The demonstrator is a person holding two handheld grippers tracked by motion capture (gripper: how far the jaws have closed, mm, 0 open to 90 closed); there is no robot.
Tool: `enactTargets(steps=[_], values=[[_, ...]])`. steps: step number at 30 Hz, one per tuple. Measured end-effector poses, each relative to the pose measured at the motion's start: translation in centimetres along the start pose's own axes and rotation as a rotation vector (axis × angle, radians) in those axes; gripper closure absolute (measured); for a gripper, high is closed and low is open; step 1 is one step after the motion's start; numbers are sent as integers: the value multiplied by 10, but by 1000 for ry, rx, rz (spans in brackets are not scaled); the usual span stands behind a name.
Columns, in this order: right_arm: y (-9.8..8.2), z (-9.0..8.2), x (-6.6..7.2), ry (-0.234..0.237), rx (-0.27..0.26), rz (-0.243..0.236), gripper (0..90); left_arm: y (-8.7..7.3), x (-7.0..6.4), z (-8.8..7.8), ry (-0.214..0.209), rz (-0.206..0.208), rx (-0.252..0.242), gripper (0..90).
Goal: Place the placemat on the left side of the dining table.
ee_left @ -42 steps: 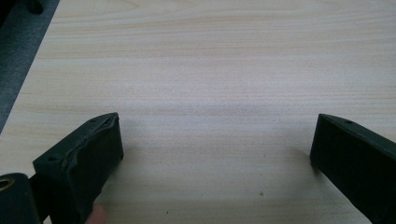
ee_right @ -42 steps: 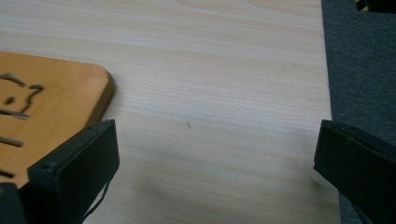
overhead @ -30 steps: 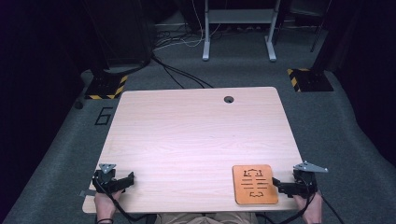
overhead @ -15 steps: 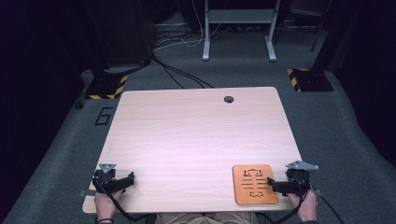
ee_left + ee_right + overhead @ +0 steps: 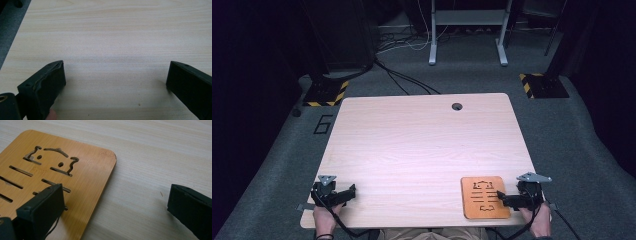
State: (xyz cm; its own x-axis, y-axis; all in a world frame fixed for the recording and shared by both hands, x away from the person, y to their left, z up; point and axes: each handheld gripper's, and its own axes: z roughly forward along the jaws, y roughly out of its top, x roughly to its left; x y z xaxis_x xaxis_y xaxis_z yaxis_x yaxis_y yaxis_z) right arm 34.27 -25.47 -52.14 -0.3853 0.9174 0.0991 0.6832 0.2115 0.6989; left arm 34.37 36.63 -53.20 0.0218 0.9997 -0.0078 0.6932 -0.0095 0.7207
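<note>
Now we reach for the flat orange wooden board (image 5: 485,197) with our right gripper (image 5: 504,198).

It has cut-out slots and lies flat near the front right corner of the pale wooden table (image 5: 422,145). Its long side runs away from us. In the right gripper view, the board (image 5: 75,177) is to the left of the jaws. One black jaw hangs over its right edge and the other is over bare table, so the jaws are spread wide and hold nothing. We think the next move is to slide a little left, so the edge sits between them. Our right hand (image 5: 539,222) holds this gripper low, pointing left. Our left gripper (image 5: 346,192) rests far off at the front left corner, also spread wide and holding nothing.
</note>
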Motion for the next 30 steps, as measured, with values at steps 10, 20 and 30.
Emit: enactTargets(steps=[10,20,30], values=[[-3,-1,-6,10,-1,16,3,0,0,0,0,-1,0,22],[-5,-3,-13,5,-8,20,0,0,0,0,-1,0,1,22],[-9,-7,-21,-1,-13,23,0,0,0,0,-1,-1,1,22]])
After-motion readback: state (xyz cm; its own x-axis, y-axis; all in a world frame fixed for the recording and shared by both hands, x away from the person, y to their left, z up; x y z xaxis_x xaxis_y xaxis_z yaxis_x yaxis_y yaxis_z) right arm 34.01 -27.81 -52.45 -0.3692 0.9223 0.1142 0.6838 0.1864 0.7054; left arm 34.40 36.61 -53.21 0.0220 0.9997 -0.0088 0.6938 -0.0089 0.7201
